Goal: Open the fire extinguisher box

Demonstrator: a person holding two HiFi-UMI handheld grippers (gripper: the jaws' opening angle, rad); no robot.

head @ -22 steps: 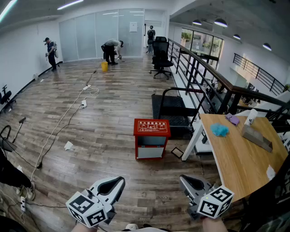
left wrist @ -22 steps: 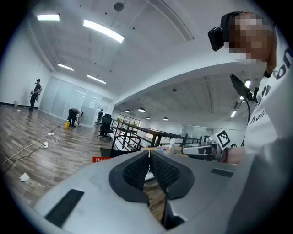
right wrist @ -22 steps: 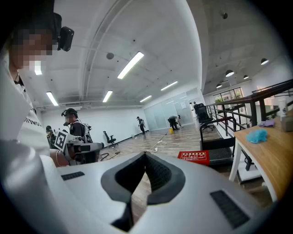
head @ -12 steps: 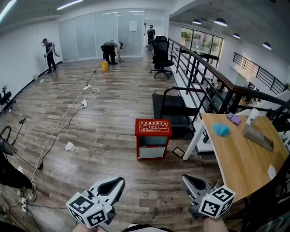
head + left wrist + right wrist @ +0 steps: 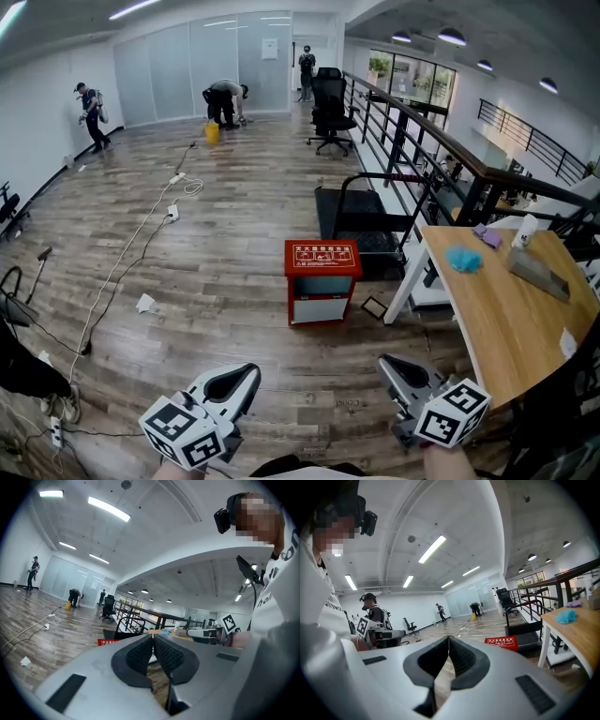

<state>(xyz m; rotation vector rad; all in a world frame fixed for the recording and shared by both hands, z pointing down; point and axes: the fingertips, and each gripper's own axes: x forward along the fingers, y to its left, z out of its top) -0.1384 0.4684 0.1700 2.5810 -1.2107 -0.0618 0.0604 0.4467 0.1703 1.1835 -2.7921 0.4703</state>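
Mostly, closed left tongs (image 5: 153, 635) hide the fire extinguisher box (image 5: 108, 642).

The white print on the red lid of the fire extinguisher box (image 5: 322, 255) is showing too small to read, and its pale front is blurring into a plain panel. In the left gripper view the body of the left hand-held gripper (image 5: 152, 637) is covering all but a red sliver of the box. In the right gripper view the right hand-held gripper (image 5: 448, 638) is hiding everything below the lid. The counter (image 5: 506, 328) is running off the head view's right edge, and the blue thing (image 5: 464, 260) on it is staying too small to identify.
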